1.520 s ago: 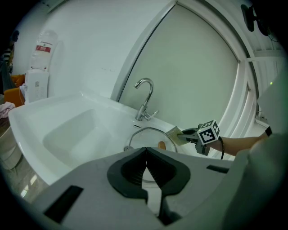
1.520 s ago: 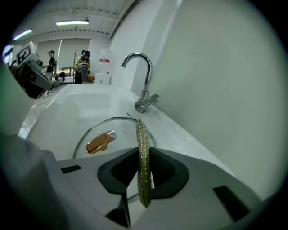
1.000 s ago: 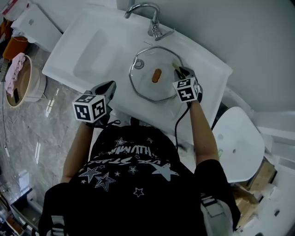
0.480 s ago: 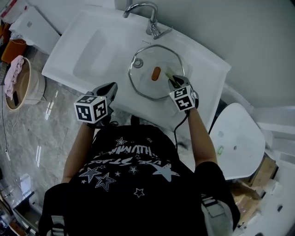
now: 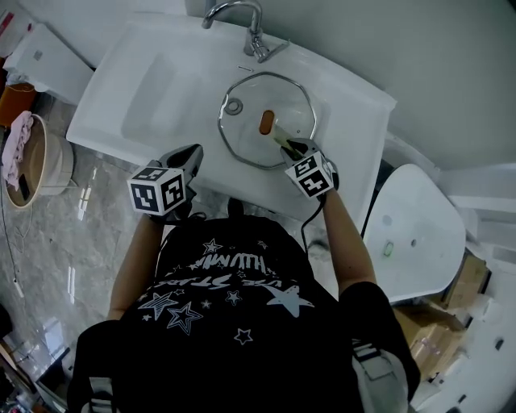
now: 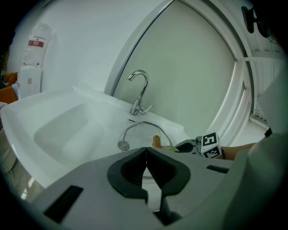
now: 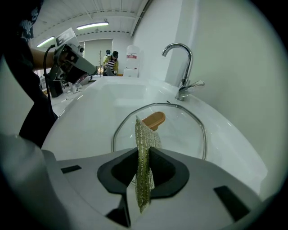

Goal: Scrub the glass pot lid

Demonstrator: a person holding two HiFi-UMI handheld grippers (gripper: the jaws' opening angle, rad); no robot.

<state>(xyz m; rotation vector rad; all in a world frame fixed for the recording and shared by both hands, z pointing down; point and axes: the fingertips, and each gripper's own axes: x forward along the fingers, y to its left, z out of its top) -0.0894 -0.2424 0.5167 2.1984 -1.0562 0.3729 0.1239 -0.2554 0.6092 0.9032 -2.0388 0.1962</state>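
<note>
Scouring pad (image 7: 143, 148) clamped edge-on between the jaws of the right gripper (image 5: 289, 145), its free end held over the glass pot lid (image 5: 242, 143) beside the orange knob (image 5: 265, 122), probably so it can drag across the glass. The lid lies flat over the round basin of the white sink (image 5: 145, 97), below the faucet (image 5: 242, 20). Left gripper (image 5: 192, 155), jaws together on nothing, hovers at the sink's front edge, clear of the work.

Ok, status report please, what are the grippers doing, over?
Right gripper shut on pad, at the lid. Left gripper shut, empty, off the lid. Lid flat on the sink. Nothing in the way.
</note>
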